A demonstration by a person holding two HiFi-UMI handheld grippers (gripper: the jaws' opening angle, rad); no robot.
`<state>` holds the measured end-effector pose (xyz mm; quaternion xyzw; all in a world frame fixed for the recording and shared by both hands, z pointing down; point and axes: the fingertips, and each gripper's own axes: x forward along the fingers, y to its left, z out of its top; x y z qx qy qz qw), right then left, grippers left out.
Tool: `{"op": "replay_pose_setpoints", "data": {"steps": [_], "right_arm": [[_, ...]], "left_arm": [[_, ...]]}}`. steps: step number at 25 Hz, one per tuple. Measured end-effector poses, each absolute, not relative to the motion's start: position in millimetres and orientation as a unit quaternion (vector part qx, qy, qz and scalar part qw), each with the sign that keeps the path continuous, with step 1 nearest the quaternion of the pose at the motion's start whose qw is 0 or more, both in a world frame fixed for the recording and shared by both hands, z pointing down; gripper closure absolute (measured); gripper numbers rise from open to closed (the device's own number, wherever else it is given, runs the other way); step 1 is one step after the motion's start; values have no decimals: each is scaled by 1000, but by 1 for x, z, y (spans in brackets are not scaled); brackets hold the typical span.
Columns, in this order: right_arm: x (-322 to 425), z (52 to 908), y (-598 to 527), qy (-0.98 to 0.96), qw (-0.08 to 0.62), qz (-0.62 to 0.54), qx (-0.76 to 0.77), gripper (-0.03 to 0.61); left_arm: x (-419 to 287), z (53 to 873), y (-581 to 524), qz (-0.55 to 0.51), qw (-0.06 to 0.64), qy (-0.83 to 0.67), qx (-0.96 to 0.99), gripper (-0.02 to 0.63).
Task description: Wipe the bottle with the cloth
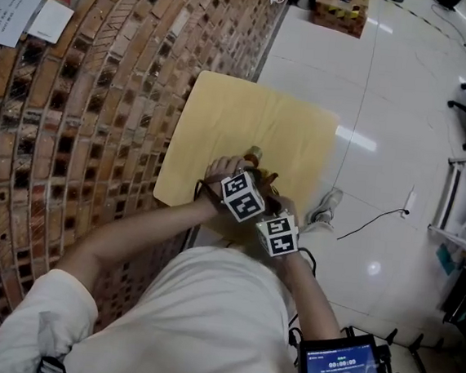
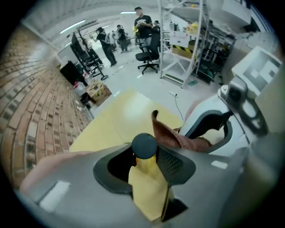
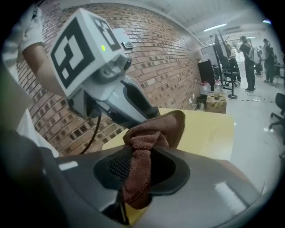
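A yellow bottle with a dark round cap stands between the jaws of my left gripper, which is shut on it. My right gripper is shut on a brown cloth, whose bunched top rises against the left gripper's body. In the left gripper view the cloth lies just right of the cap. In the head view both marker cubes, left and right, sit close together over the near edge of the yellow table; the bottle is mostly hidden there.
A brick wall runs along the table's left side. White tiled floor lies to the right, with a cable across it. Shelving, office chairs and people stand far off.
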<state>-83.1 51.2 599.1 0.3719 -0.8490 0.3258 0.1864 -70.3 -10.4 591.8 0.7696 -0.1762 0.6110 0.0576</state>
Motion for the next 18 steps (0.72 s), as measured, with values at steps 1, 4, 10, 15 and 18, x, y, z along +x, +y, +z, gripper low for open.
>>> {"op": "replay_pose_setpoints", "data": {"steps": [1,4,10,15,18], "right_arm": [[-86,606,48,-843,188,334,377,472],[-83,628,36,-820,184,362,403,472],[-86,649,26,-817,144,441,342,472],[-82,694,17,-792,184,489,317,472],[-75,726,14,-743,215,531,346,472]], "left_arm": [[-70,592,-12,607,77,-186,768,436],[-67,593,-13,595,124,-203,768,440],[-69,589,-16,597,150,-202,762,442],[-70,591,-22,598,167,-202,757,442],[-71,592,-25,593,184,-212,755,442]]}}
